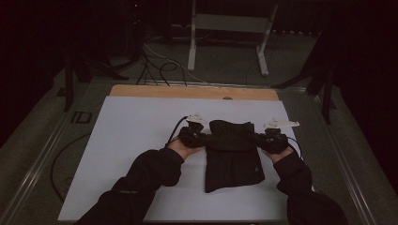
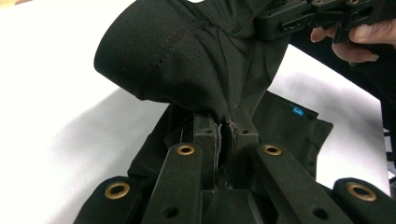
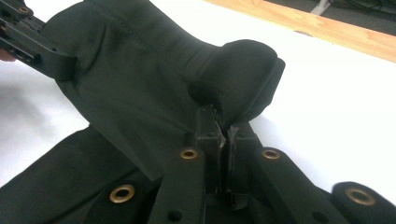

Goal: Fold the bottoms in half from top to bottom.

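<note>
Presently the black garment (image 1: pixel 232 152), a pair of shorts or similar by its look, lies right of centre on the white table cover (image 1: pixel 131 140), its far part lifted and folded between the two grippers while the near part rests flat. No container is present; nothing is held inside anything.

The left gripper (image 1: pixel 199 135) is clamped on the garment's left edge: in the left gripper view its jaws stand pressed together with a fold of fabric (image 2: pixel 224 135) pinched between them. The right gripper (image 1: pixel 263 139) is clamped on the opposite edge; the right gripper view shows the jaws closed on a seam of the cloth (image 3: pixel 224 126). Each gripper is seen at the far edge of the other's view, biting the same raised hem.

Labelling: a small blue tag (image 2: pixel 297 111) sits on the flat part of the garment, near its right side; its print is too small to read. It appears in the high view as a blue speck (image 1: pixel 256 168).

Edges: a wooden table strip (image 1: pixel 187 92) runs along the far side, just beyond the cover. Open cover lies broad to the left of the garment and beyond it; to the right the cover's edge is near the right gripper. The person's dark sleeves (image 1: pixel 150 173) enter from the near side.
</note>
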A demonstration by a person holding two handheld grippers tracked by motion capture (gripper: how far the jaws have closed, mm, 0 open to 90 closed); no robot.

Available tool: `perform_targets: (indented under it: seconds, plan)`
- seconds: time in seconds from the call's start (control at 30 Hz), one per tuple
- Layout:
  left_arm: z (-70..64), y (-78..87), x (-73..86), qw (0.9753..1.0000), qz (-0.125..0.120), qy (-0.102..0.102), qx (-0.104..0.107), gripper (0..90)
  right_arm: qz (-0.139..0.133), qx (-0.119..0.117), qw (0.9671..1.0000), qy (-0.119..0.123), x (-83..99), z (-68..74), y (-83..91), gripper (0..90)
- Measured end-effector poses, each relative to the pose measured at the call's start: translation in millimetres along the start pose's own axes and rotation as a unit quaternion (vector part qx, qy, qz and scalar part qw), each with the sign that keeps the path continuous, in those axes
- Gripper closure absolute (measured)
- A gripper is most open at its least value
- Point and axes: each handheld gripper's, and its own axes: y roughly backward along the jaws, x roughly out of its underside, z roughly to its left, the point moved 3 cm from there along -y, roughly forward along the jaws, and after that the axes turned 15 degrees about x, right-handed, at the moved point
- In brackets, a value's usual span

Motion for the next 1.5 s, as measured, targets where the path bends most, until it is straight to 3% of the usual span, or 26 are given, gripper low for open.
perform_targets:
  seconds: [0.57, 1.5]
  plan:
    - [-22.1, 1.8, 11.5, 0.9999, 0.005, -0.015, -0.004, 85.6, -0.009, -0.011, 0.9999, 0.001, 13.6, 14.0, 22.8, 86.8]
    - [-41.2, -10.7, 45.9, 1.0, 0.0, -0.004, -0.007, 85.5, 0.019, -0.036, 0.9991, -0.009, 47.0, 20.5, 22.3, 86.7]
